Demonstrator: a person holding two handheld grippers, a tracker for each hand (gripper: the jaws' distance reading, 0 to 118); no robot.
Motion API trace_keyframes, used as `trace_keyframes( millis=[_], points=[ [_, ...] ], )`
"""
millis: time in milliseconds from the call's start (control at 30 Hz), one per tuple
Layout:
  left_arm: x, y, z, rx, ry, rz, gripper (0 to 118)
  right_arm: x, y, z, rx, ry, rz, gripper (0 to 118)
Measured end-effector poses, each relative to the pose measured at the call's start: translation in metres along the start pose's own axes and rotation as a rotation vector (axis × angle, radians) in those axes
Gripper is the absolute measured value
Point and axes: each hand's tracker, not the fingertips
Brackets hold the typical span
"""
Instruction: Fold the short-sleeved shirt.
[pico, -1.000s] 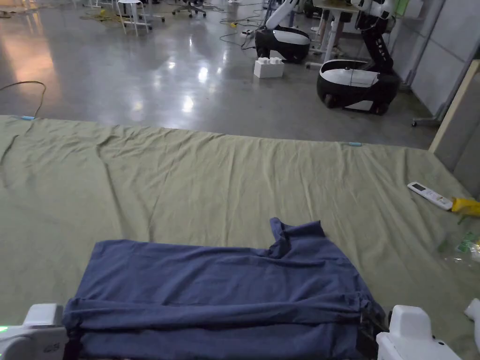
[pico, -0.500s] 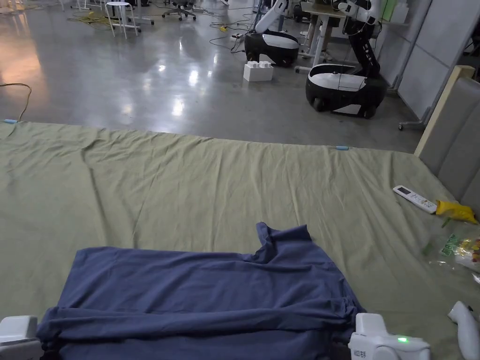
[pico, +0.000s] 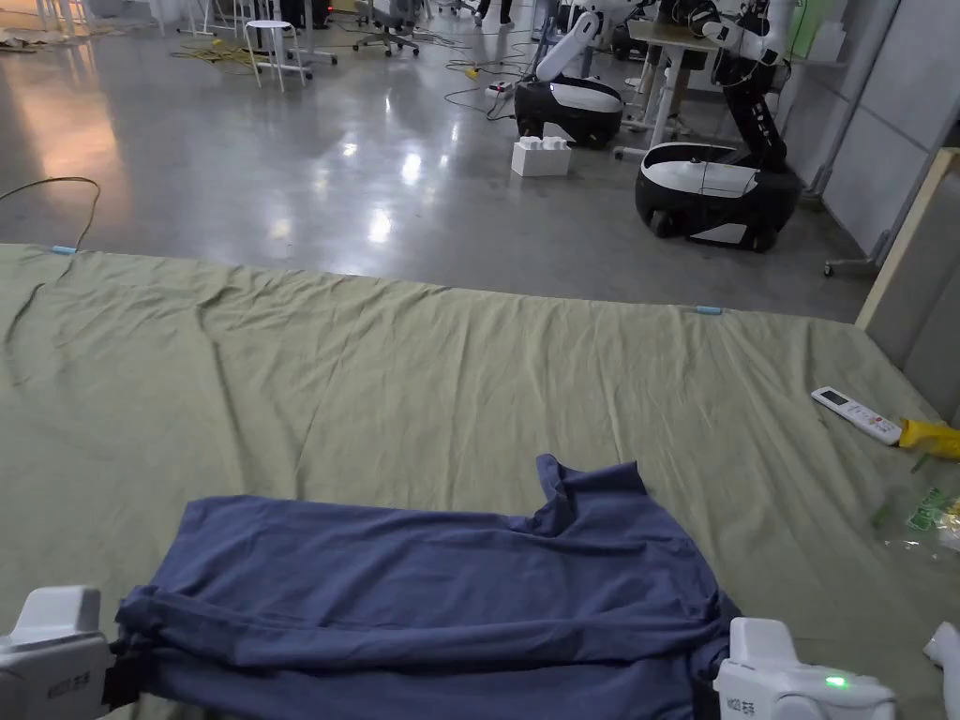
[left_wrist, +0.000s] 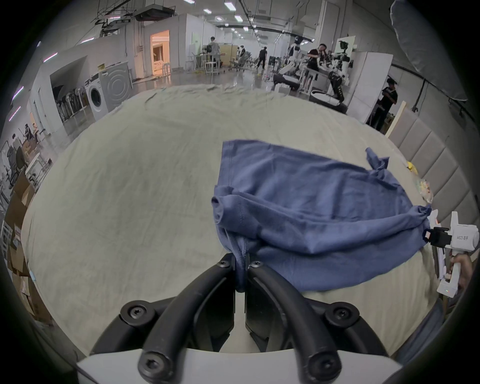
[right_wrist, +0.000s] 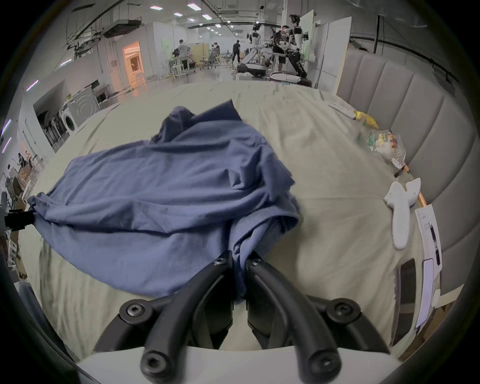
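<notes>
A blue short-sleeved shirt lies across the near part of a green sheet, with one sleeve sticking up toward the far side. Its near edge is lifted and stretched between both grippers. My left gripper is shut on the shirt's left end, and the bunched cloth sits pinched between its black jaws. My right gripper is shut on the right end, where gathered fabric runs between its jaws. In the left gripper view the right gripper holds the far corner.
A white remote, a yellow item and a plastic bag lie at the sheet's right edge by a padded headboard. A white handle-shaped object rests near my right gripper. Wheeled robots stand on the floor beyond.
The head camera has shifted about. Both grippers keep their hold on the shirt's near edge, and the shirt stays stretched between them in much the same spot.
</notes>
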Motion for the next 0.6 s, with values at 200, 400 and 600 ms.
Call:
trace_keyframes(
  millis=[200,400,600],
  points=[
    [-0.004,0.018,0.025,0.061,-0.047,0.018,6,0.004,0.026,0.039,0.048,0.014,0.011,8],
    [-0.015,0.027,0.068,0.111,-0.047,0.017,6,0.012,0.038,0.081,0.083,0.009,0.065,8],
    [-0.022,0.008,0.101,0.128,-0.058,0.014,6,0.010,0.016,0.112,0.076,0.032,0.131,8]
  ],
)
